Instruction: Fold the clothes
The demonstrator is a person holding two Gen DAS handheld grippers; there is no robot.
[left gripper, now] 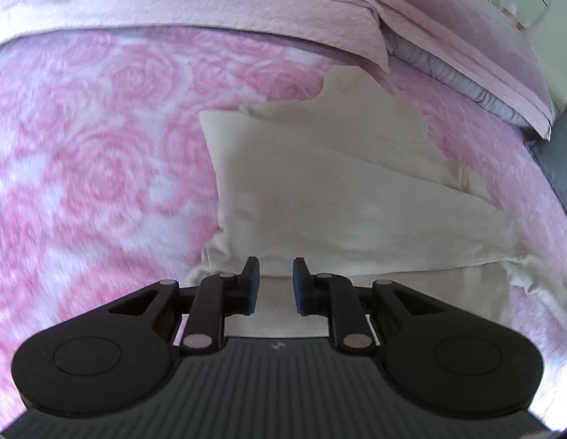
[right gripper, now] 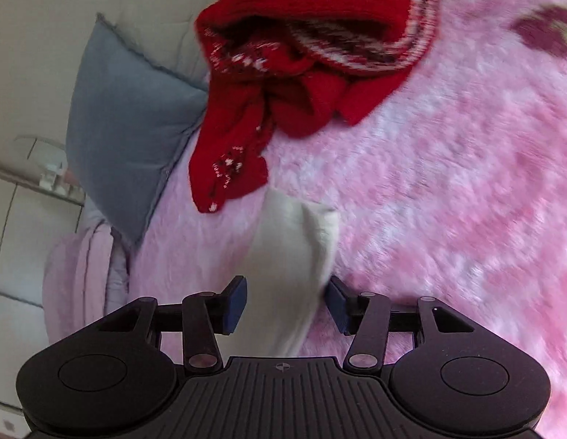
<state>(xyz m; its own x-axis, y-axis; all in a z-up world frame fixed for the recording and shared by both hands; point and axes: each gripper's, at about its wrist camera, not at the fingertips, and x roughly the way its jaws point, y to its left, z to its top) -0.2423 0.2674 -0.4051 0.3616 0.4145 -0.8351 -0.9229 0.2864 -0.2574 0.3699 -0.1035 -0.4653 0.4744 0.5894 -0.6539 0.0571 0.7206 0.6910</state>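
The cream garment (left gripper: pixel 349 190) lies partly folded on the pink blanket (left gripper: pixel 82 168); the red sweater (right gripper: pixel 301 55) waits crumpled. The left gripper (left gripper: pixel 276 285) hovers slightly parted and empty; the right gripper (right gripper: pixel 287 303) has cream cloth between parted pads.

Left gripper (left gripper: pixel 275 285) angled downward, jaws slightly parted – right gripper (right gripper: pixel 286 305) likewise tilted down, jaws wider apart.

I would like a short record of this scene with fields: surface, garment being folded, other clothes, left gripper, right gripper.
surface: pink rose-patterned blanket
garment being folded: cream garment, partly folded, lying flat on the blanket
other clothes: red knitted sweater, crumpled, beyond the cream cloth
left gripper: above the cream garment's near edge, small gap between pads, nothing pinched
right gripper: a fold of cream cloth lies between its pads; a firm grip cannot be confirmed
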